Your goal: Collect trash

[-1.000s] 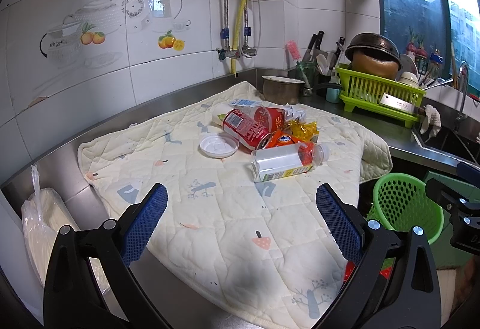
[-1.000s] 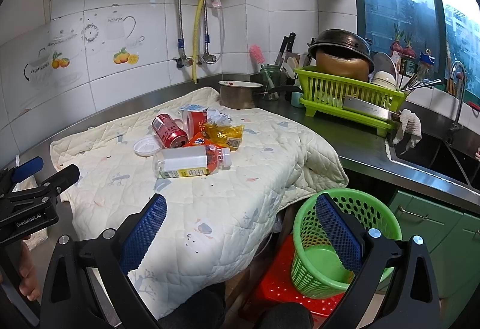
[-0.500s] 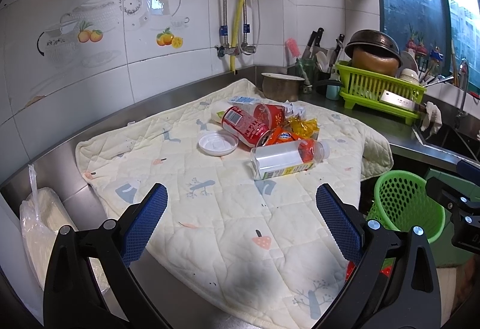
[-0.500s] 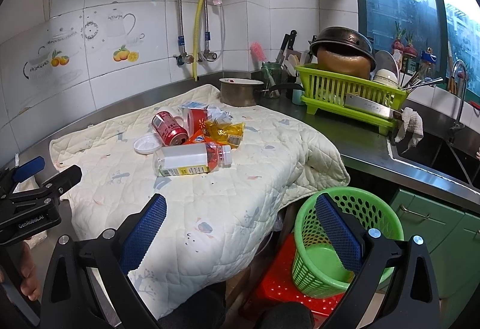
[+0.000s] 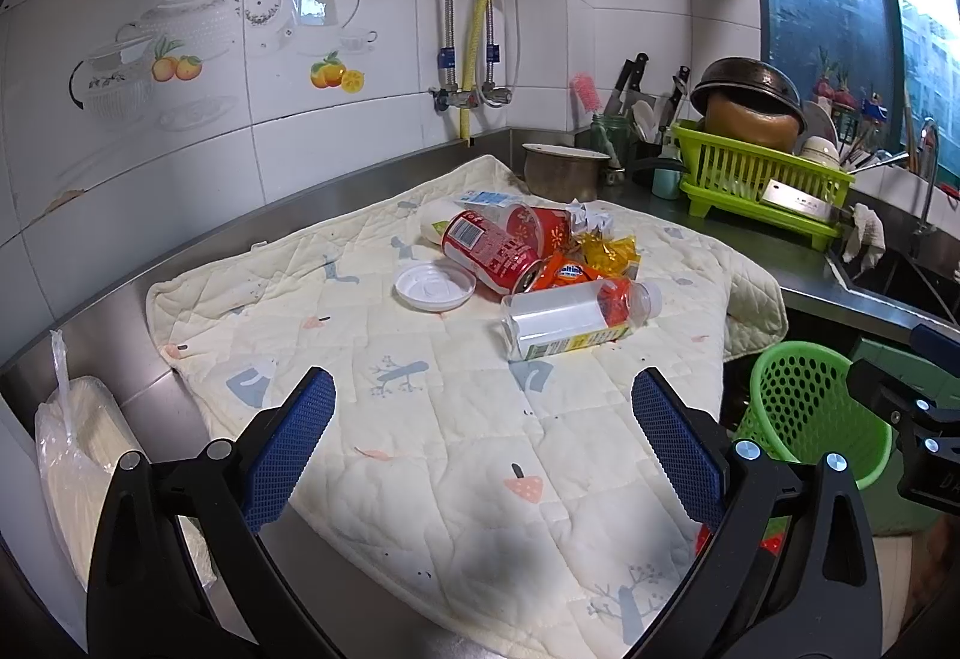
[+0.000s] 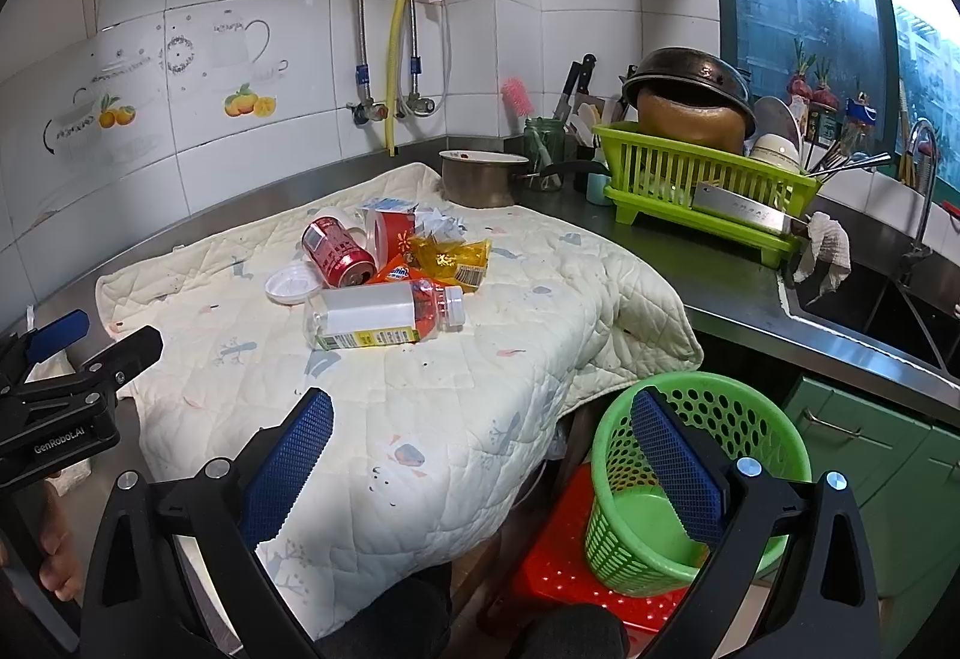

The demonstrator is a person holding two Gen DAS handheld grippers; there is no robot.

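A heap of trash lies on a cream quilted mat: a clear plastic bottle on its side, a red soda can, a white lid, a red cup, orange and yellow wrappers. A green mesh basket stands below the counter edge. My left gripper is open, short of the heap. My right gripper is open, over the mat's front corner beside the basket.
A metal pot sits behind the mat. A green dish rack with a wok and a cleaver stands to the right, then a sink. A bagged white bundle lies at the left. A red stool holds the basket.
Both grippers have drifted slightly closer to the heap; the trash has not moved and both stay open.
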